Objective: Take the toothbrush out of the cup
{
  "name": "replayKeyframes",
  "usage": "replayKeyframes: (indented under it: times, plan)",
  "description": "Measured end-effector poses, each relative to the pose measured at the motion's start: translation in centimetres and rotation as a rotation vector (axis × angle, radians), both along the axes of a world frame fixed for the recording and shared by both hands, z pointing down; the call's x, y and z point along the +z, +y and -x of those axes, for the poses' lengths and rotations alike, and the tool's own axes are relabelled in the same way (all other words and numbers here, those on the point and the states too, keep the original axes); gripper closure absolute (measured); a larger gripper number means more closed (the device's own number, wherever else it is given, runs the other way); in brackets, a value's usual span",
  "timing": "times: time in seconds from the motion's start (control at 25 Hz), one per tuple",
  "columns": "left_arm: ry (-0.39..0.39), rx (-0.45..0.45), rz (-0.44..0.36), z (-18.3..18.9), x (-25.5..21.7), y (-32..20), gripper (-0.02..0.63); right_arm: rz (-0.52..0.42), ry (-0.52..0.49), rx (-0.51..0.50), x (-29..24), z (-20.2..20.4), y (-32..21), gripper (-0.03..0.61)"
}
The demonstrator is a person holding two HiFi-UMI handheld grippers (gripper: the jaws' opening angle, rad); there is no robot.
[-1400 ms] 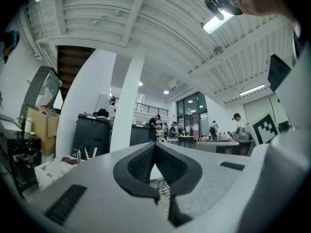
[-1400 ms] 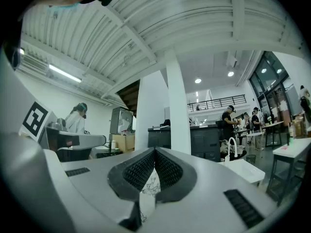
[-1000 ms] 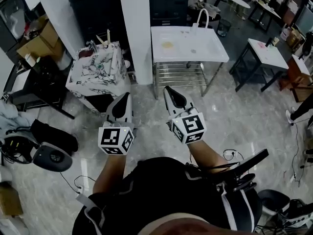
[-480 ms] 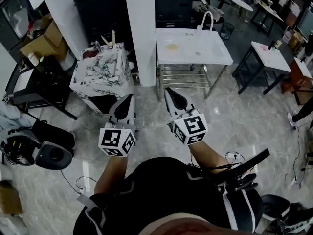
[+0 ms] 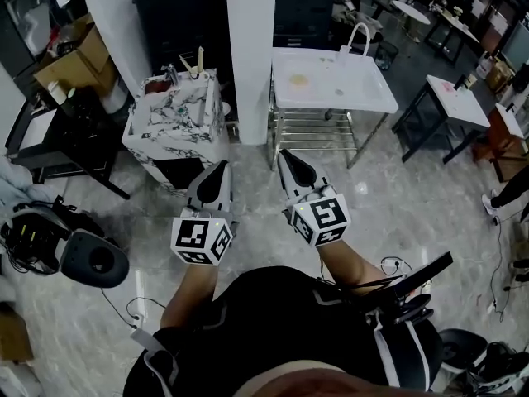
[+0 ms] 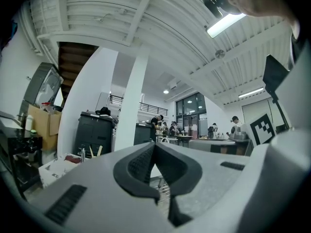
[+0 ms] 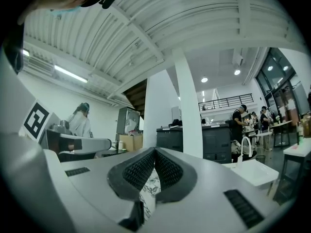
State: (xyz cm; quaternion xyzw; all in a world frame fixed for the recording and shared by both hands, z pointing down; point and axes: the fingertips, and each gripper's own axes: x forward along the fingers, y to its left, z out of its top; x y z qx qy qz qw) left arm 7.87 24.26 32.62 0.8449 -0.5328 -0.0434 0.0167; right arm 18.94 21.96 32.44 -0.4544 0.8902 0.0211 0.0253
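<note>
A marble-patterned stand (image 5: 172,121) is across the floor at the upper left of the head view. Two pale upright sticks (image 5: 199,59), perhaps toothbrushes, rise at its far edge; the cup is too small to make out. They show again as pale sticks (image 6: 98,151) in the left gripper view. My left gripper (image 5: 221,166) and right gripper (image 5: 283,153) are held level side by side over the floor, well short of the stand. Both are shut with nothing between the pads. The left gripper (image 6: 154,145) and right gripper (image 7: 155,151) show closed pads in their own views.
A white pillar (image 5: 250,48) stands right of the stand. Beyond it are a white sink table (image 5: 332,79) with a tap and wire shelf, a black cabinet (image 5: 178,11) behind, cardboard boxes (image 5: 73,60), dark gear on the floor (image 5: 92,260) at left, and a small white table (image 5: 459,96).
I and both grippers have moved a little across the floor toward the stand and pillar, which have slid right in the head view. Both stay shut.
</note>
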Motion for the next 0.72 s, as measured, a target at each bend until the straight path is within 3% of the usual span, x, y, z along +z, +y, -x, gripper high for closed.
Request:
replayKeyframes:
  times: [0.4, 0.72]
  plan:
    - [-0.015, 0.006, 0.002, 4.6, 0.2, 0.3, 0.613, 0.001, -0.002, 0.013, 0.3, 5.0, 0.4, 0.557]
    - [-0.006, -0.003, 0.006, 6.5, 0.8, 0.9, 0.613, -0.007, -0.005, 0.048, 0.2, 6.6, 0.6, 0.557]
